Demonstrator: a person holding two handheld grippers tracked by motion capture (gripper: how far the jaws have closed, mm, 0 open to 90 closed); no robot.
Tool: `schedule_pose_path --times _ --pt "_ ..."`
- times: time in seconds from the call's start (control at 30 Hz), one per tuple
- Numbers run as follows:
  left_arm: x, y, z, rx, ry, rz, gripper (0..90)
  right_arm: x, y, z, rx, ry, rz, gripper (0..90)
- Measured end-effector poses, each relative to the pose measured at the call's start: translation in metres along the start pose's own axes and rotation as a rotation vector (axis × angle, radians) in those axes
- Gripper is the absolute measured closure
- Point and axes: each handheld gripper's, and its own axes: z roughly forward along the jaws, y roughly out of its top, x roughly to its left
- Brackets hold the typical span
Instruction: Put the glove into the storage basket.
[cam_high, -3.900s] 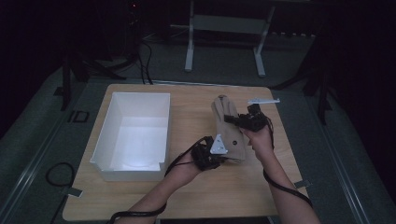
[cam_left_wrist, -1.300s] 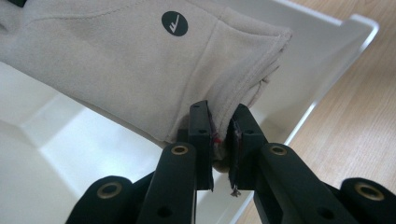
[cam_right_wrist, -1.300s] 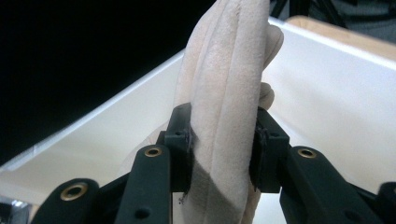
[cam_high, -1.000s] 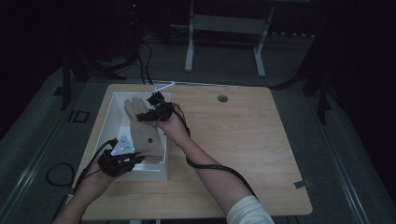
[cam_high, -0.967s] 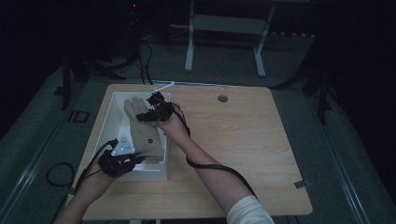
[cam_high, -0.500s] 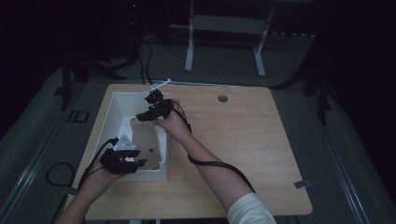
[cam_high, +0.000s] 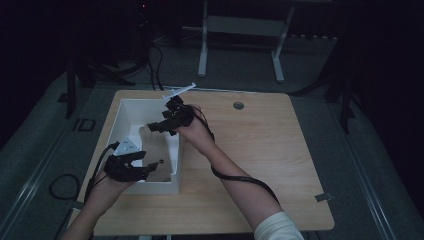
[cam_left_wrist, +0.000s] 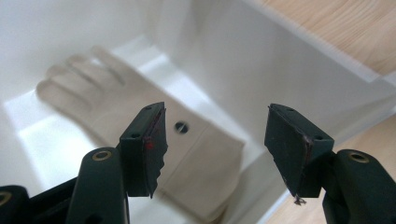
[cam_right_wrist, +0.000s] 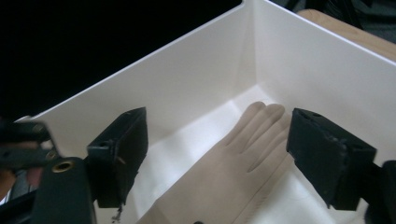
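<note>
A beige glove (cam_high: 150, 142) lies flat on the floor of the white box (cam_high: 176, 167) at the table's left. In the left gripper view the glove's cuff (cam_left_wrist: 196, 158), with a small dark stud, lies below my left gripper (cam_left_wrist: 217, 137). Its jaws have just been opening and nothing is between them. My left gripper (cam_high: 144, 164) hovers at the box's near end. My right gripper (cam_high: 155, 126) hangs over the far end. In the right gripper view my right gripper (cam_right_wrist: 226, 149) has just been opening too, with the glove's fingers (cam_right_wrist: 257, 126) lying apart beneath it.
The box takes up the left third of the wooden table (cam_high: 280, 150). A round grommet (cam_high: 238, 105) sits near the table's far edge. A metal stand (cam_high: 240, 30) rises behind the table. Cables trail from both grippers.
Both grippers were shut on the glove over the box. Their jaws have opened and the glove has dropped flat onto the box floor. The right hand has risen a little.
</note>
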Motion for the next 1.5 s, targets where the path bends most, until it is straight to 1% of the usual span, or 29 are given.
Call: schedule_pose_path --times 0.03,0.1,0.23,0.3,0.43,0.53,0.57,0.6,0.67,0.73,0.8,0.83,0.93,1.07,1.1,1.13,1.17,1.23,1.27,1.33,1.37,1.5 --pt "-0.001 0.002 -0.002 -0.01 -0.002 0.003 39.6 0.001 -0.001 -0.003 -0.004 0.003 -0.003 20.0" --pt "-0.005 0.008 -0.006 -0.035 -0.021 0.001 40.0 0.003 -0.002 -0.01 -0.014 0.006 -0.014 20.0" --pt "-0.013 0.02 -0.011 -0.072 -0.052 0.018 41.2 0.006 -0.006 -0.026 -0.028 0.005 -0.036 19.8" --pt "-0.018 0.025 -0.012 -0.086 -0.071 0.02 41.8 0.007 -0.008 -0.034 -0.036 0.01 -0.036 19.8" --pt "-0.03 0.036 -0.012 -0.104 -0.1 0.055 41.9 0.007 -0.013 -0.05 -0.057 0.01 -0.046 19.8" --pt "-0.042 0.042 -0.009 -0.119 -0.121 0.075 41.9 0.006 -0.02 -0.063 -0.064 -0.006 -0.055 19.8" --pt "-0.046 0.044 -0.008 -0.119 -0.126 0.089 41.9 0.005 -0.023 -0.066 -0.066 -0.01 -0.055 19.9" --pt "-0.05 0.046 -0.006 -0.121 -0.137 0.095 41.9 0.004 -0.025 -0.07 -0.066 -0.014 -0.053 19.8" --pt "-0.057 0.05 -0.002 -0.124 -0.146 0.114 42.1 0.002 -0.03 -0.077 -0.068 -0.024 -0.055 19.7" --pt "-0.065 0.054 0.002 -0.132 -0.161 0.127 43.9 0.0 -0.035 -0.084 -0.069 -0.038 -0.06 19.6" --pt "-0.073 0.057 0.006 -0.136 -0.184 0.149 43.9 -0.003 -0.04 -0.091 -0.066 -0.056 -0.065 19.5" --pt "-0.077 0.059 0.008 -0.14 -0.186 0.157 43.9 -0.005 -0.042 -0.095 -0.067 -0.063 -0.068 19.3" --pt "-0.09 0.062 0.016 -0.143 -0.213 0.172 42.3 -0.011 -0.051 -0.105 -0.065 -0.08 -0.061 19.0" --pt "-0.107 0.064 0.031 -0.132 -0.246 0.198 39.3 -0.019 -0.063 -0.117 -0.069 -0.094 -0.052 18.6" --pt "-0.111 0.065 0.034 -0.128 -0.247 0.208 39.2 -0.02 -0.066 -0.12 -0.069 -0.098 -0.053 18.6" --pt "-0.111 0.065 0.034 -0.128 -0.247 0.208 39.2 -0.022 -0.069 -0.124 -0.071 -0.103 -0.051 18.5" --pt "-0.119 0.065 0.042 -0.121 -0.269 0.215 39.2 -0.024 -0.073 -0.128 -0.073 -0.109 -0.049 18.5" --pt "-0.125 0.065 0.049 -0.119 -0.284 0.223 39.2 -0.028 -0.08 -0.134 -0.076 -0.118 -0.042 18.5" --pt "-0.128 0.065 0.051 -0.122 -0.298 0.228 38.9 -0.03 -0.083 -0.137 -0.078 -0.121 -0.038 18.5" --pt "-0.135 0.064 0.058 -0.124 -0.296 0.243 38.4 -0.033 -0.09 -0.142 -0.08 -0.127 -0.038 17.8" --pt "-0.138 0.063 0.061 -0.123 -0.307 0.244 38.1 -0.035 -0.095 -0.144 -0.074 -0.133 -0.044 17.5" --pt "-0.148 0.06 0.073 -0.111 -0.312 0.267 38.0 -0.042 -0.113 -0.149 -0.055 -0.144 -0.046 16.9"
